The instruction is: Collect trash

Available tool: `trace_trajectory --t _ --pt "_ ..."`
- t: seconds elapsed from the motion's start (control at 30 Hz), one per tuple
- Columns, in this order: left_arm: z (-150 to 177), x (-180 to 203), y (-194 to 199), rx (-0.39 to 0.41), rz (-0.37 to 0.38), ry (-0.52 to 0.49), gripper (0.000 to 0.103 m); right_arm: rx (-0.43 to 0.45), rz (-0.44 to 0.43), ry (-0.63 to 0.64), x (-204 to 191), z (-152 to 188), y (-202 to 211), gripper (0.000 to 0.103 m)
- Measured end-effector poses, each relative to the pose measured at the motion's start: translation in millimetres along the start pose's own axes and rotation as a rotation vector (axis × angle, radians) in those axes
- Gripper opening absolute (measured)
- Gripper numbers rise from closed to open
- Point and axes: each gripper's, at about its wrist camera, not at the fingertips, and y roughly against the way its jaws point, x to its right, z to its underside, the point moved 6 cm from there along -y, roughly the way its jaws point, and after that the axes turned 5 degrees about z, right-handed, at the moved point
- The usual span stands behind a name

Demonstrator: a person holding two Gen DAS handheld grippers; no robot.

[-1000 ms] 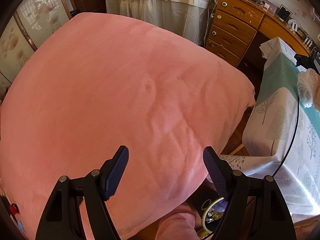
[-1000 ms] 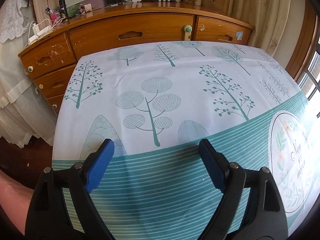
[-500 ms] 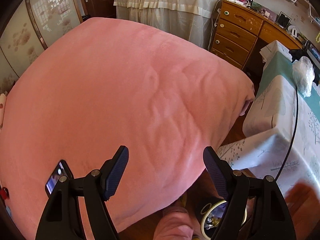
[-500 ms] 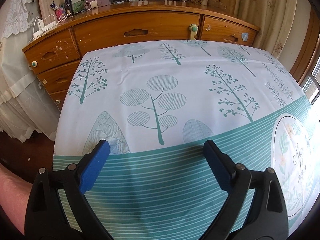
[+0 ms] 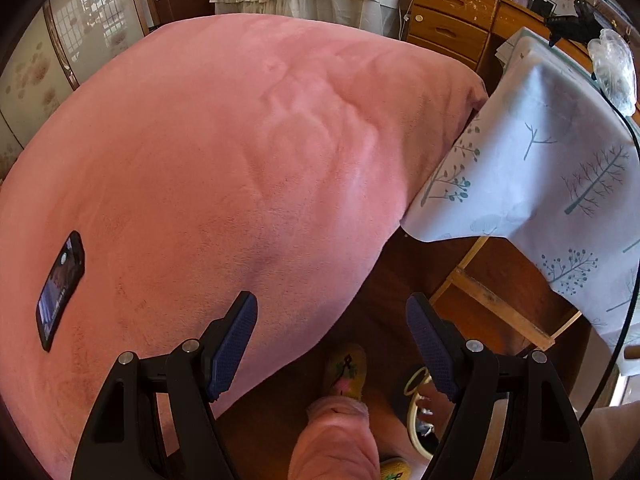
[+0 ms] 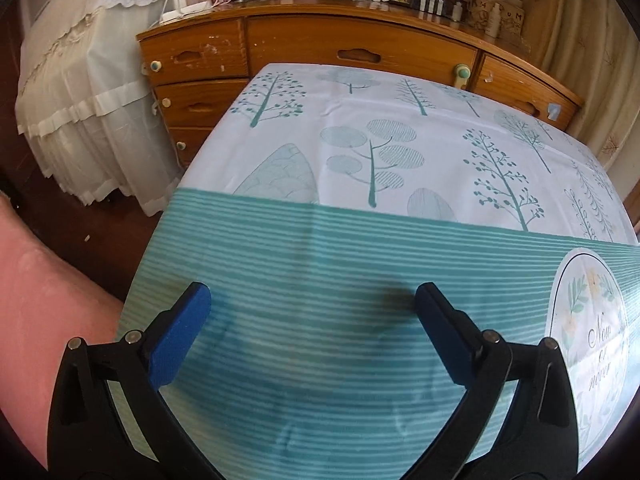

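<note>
Our left gripper (image 5: 332, 344) has swung down and over: a second ago it looked across the pink bed (image 5: 224, 160), and now its wide, empty jaws hang over the bed's edge and the dark floor (image 5: 380, 288), with a bin (image 5: 414, 408) showing as a pale rim between them, low in the frame and partly hidden by the right finger. We read that as a move toward the place where trash goes, or a search of the floor, though nothing is carried. A phone (image 5: 60, 284) has come into the left view, lying flat on the bed. Our right gripper (image 6: 312, 336) has just been opening its jaws and now stands at its widest over the teal stripes of the tablecloth (image 6: 360, 240), nothing between the pads; its view has slid a little, so more of the white-draped furniture (image 6: 92, 112) and a strip of pink bed appear at left. The likeliest trash is a crumpled clear plastic bag (image 5: 614, 68), and only the left view shows it, sitting on the table's far side near a black cable (image 5: 624, 312). The right view shows no bag at all, only bare cloth and the dresser (image 6: 360, 52) behind, so we judge the right gripper has not yet turned toward it. The left view also gives a slipper (image 5: 346, 372) and a pink trouser leg (image 5: 336, 436) below.
</note>
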Motion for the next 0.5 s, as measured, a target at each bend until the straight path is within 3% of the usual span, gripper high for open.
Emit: trace_trajectory --t 0.13,0.27,0.5 --pt "-19.0 25.0 5.3 0.011 0.057 -0.03 0.079 0.0 0.0 0.004 -1.7 2.6 2.9 0.101" --pt "-43.9 53.0 19.1 0.078 0.091 -0.106 0.079 0.0 -0.001 0.004 -0.8 2.0 2.8 0.101" --pt "-40.0 79.8 -4.0 0.072 0.082 -0.267 0.079 0.0 -0.001 0.004 -0.7 2.0 3.0 0.101"
